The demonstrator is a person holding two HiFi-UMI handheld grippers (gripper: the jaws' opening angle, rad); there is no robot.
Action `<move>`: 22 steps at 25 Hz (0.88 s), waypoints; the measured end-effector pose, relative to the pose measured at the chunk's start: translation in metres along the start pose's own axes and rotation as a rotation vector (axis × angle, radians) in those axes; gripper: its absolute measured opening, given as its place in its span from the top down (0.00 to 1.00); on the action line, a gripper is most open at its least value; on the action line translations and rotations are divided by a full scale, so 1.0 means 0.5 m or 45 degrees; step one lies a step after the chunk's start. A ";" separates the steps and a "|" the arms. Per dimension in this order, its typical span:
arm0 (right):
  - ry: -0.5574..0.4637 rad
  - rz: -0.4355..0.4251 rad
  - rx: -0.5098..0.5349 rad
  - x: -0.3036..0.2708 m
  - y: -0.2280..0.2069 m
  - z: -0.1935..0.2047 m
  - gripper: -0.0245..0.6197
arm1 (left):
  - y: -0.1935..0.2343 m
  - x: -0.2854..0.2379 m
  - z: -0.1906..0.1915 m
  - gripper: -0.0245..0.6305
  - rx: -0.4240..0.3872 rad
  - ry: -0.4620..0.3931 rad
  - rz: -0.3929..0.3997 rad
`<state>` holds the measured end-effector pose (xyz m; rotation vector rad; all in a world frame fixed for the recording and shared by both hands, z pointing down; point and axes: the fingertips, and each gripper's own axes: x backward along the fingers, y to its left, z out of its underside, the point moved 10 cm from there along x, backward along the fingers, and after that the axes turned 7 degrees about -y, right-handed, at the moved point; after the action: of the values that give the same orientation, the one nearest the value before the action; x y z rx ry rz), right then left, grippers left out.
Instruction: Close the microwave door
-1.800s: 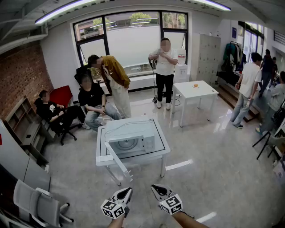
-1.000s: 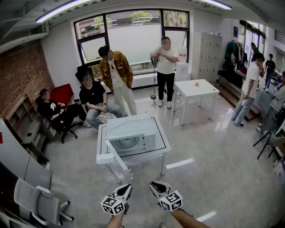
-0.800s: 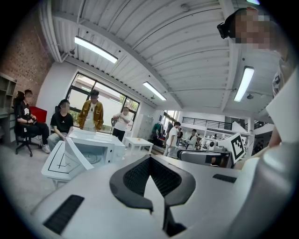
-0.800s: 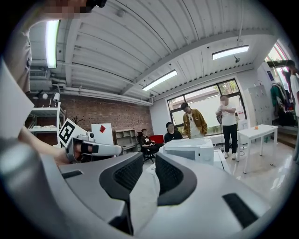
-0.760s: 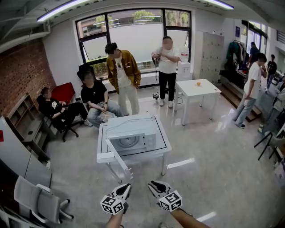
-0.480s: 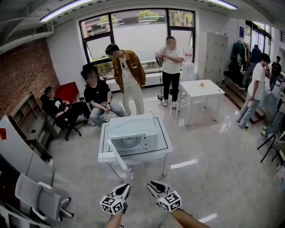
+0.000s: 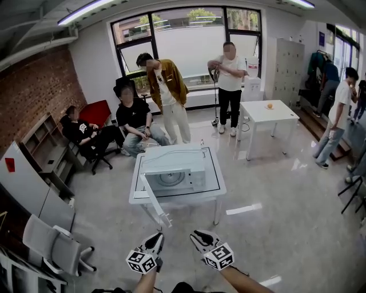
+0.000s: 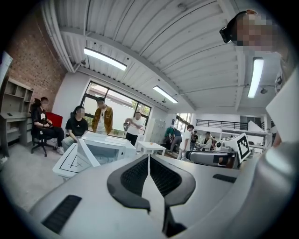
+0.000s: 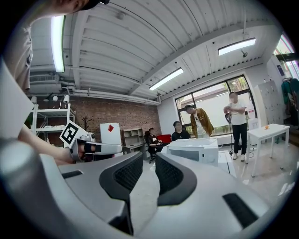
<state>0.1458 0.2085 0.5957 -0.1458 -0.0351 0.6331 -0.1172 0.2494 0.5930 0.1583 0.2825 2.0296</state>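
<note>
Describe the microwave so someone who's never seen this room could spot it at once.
Below the big window, mid-floor, stands a white table marked with black lines. The microwave is the white box on it, its door swung open toward the camera; the other white table to the right carries only a small orange object.

Bright and even throughout, lit by ceiling strip lights [image 7: 86, 10] and by daylight through the big window [image 7: 189, 43], washed out nearly white. Pale glare streaks on the glossy floor [image 7: 246, 209], shadows soft and faint. Heavily fisheye-bent toward the edges, dark-cornered in both gripper views, softly blurred up close.
</note>
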 end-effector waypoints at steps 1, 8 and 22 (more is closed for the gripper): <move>0.003 -0.004 -0.003 -0.001 -0.002 0.001 0.85 | 0.002 0.002 0.001 0.96 0.000 0.003 -0.009; 0.012 -0.017 -0.011 -0.048 -0.027 0.008 0.85 | 0.061 -0.022 0.004 0.96 0.005 0.020 -0.048; 0.050 0.035 -0.003 -0.240 -0.105 0.017 0.85 | 0.273 -0.121 0.034 0.91 0.041 0.086 0.016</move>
<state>0.0791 0.0967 0.6131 -0.1612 0.0042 0.6573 -0.2027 0.1379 0.6464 0.1121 0.3574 2.0463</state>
